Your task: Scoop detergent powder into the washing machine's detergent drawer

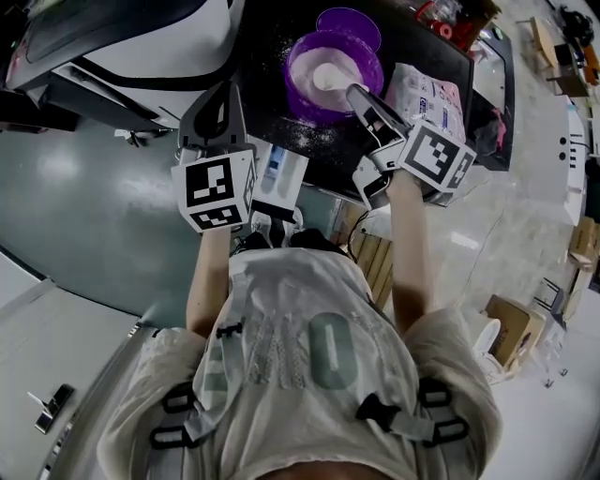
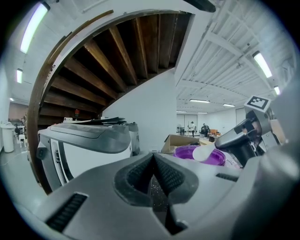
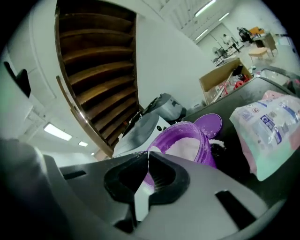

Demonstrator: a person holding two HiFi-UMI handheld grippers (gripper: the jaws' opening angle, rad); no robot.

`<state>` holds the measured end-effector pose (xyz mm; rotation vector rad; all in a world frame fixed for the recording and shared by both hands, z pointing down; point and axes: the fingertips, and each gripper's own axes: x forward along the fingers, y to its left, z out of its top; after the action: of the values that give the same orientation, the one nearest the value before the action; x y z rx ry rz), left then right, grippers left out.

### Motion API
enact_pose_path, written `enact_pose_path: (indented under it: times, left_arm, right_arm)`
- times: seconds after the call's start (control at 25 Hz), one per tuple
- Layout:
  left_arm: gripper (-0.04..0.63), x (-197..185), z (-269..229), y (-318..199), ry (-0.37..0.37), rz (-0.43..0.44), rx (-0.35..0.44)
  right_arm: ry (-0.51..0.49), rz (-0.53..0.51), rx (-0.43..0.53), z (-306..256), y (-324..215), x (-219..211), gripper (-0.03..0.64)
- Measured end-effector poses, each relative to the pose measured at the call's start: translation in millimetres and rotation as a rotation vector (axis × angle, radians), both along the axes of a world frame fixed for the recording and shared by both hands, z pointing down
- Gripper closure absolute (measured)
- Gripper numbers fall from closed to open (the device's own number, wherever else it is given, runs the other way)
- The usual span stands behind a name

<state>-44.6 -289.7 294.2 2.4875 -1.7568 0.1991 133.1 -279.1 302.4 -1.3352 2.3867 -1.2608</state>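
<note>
A purple bowl (image 1: 298, 56) of white detergent powder stands on the black top of the washing machine (image 1: 122, 47). My right gripper (image 1: 359, 94) reaches over the bowl's right rim, shut on the thin handle of a white scoop (image 1: 330, 78) whose cup lies in the powder. In the right gripper view the scoop handle (image 3: 139, 197) is pinched between the jaws of the right gripper (image 3: 146, 157), with the bowl (image 3: 187, 145) just ahead. My left gripper (image 1: 218, 101) hangs left of the bowl, shut and empty (image 2: 153, 159). The white detergent drawer (image 1: 281, 173) stands pulled out below the top's front edge.
A purple lid (image 1: 349, 23) lies behind the bowl, and spilled powder dusts the black top around it. A detergent bag (image 1: 427, 98) lies to the bowl's right. Cardboard boxes and clutter sit on the floor at the right.
</note>
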Motion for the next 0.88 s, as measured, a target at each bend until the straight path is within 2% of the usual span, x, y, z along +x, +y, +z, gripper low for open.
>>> enact_pose_path:
  times: [0.2,0.36,0.6,0.88]
  left_arm:
    - [0.575,2,-2,12,0.006,0.003,0.029]
    - [0.575,2,-1,26,0.004,0.008,0.041]
    - [0.575,-5,-3,60,-0.012,0.011,0.061]
    - [0.575,-24,1,95,-0.023,-0.043,0.073]
  right_arm:
    - [-0.199,0.065,0.052,-17,15,-3,0.606]
    - [-0.346,0.075,0.086,-30,33,-13,0.606]
    - [-0.492,0.055,0.082,-23,69,-37,0.606]
    - [-0.567,0.038,0.018,5,101,-61,0.606]
